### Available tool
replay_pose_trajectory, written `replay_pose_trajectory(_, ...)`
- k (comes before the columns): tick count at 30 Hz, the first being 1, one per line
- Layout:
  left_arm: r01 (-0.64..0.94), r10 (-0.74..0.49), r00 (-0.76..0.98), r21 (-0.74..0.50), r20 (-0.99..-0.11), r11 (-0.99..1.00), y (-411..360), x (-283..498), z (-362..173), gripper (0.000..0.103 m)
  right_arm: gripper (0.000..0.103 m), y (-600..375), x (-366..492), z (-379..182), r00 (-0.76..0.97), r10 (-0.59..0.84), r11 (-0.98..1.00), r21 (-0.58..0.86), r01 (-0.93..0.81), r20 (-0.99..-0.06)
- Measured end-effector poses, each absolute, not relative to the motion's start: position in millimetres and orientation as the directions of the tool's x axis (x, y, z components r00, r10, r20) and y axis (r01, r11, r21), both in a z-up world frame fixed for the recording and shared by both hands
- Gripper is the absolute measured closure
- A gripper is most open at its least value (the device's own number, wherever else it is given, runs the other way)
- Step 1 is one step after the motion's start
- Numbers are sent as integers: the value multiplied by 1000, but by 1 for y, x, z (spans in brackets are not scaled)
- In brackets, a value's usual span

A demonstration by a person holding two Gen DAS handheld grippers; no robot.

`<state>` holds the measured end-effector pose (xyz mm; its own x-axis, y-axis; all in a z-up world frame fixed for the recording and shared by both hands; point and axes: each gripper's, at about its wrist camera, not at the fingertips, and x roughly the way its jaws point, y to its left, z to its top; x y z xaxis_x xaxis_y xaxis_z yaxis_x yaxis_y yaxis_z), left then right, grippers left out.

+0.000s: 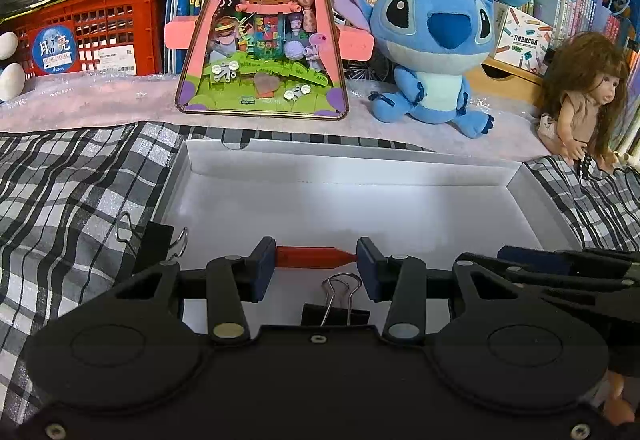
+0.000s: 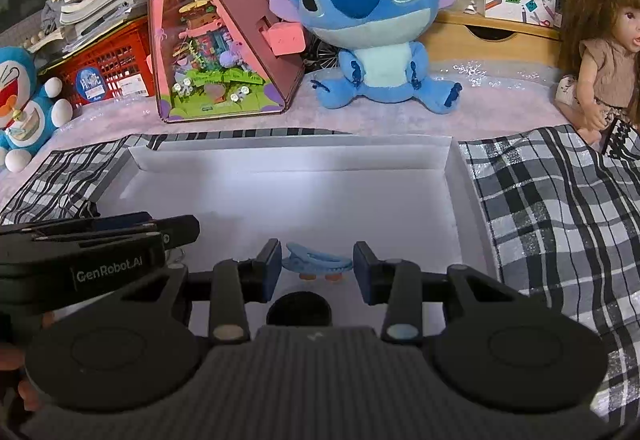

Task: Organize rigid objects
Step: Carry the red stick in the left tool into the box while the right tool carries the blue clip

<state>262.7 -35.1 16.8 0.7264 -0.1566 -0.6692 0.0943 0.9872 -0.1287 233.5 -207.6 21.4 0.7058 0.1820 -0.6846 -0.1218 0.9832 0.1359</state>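
Observation:
A white shallow box (image 1: 400, 168) lies on a plaid cloth; it also shows in the right wrist view (image 2: 280, 156). My left gripper (image 1: 316, 260) is shut on a red pen-like piece (image 1: 312, 257), held lengthwise between the pads just above the box floor. A black binder clip (image 1: 336, 304) lies in the box below it; another binder clip (image 1: 154, 242) sits at the box's left edge. My right gripper (image 2: 316, 266) is shut on a blue hair clip (image 2: 316, 263) over the box floor. A black round disc (image 2: 299, 307) lies beneath it.
The two grippers are side by side; each shows at the edge of the other's view. Behind the box stand a pink triangular display (image 1: 262, 40), a blue plush (image 1: 432, 40), a doll (image 1: 584, 96) and a red crate (image 1: 100, 36). Plaid cloth (image 2: 552, 224) flanks the box.

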Motion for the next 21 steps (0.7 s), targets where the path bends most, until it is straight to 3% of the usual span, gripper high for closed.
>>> replay_pose_trajectory(21, 96, -149, 732, -116, -665, 989, -36, 261, 16, 59, 55, -209, 226, 15, 733, 198, 980, 151, -130, -651)
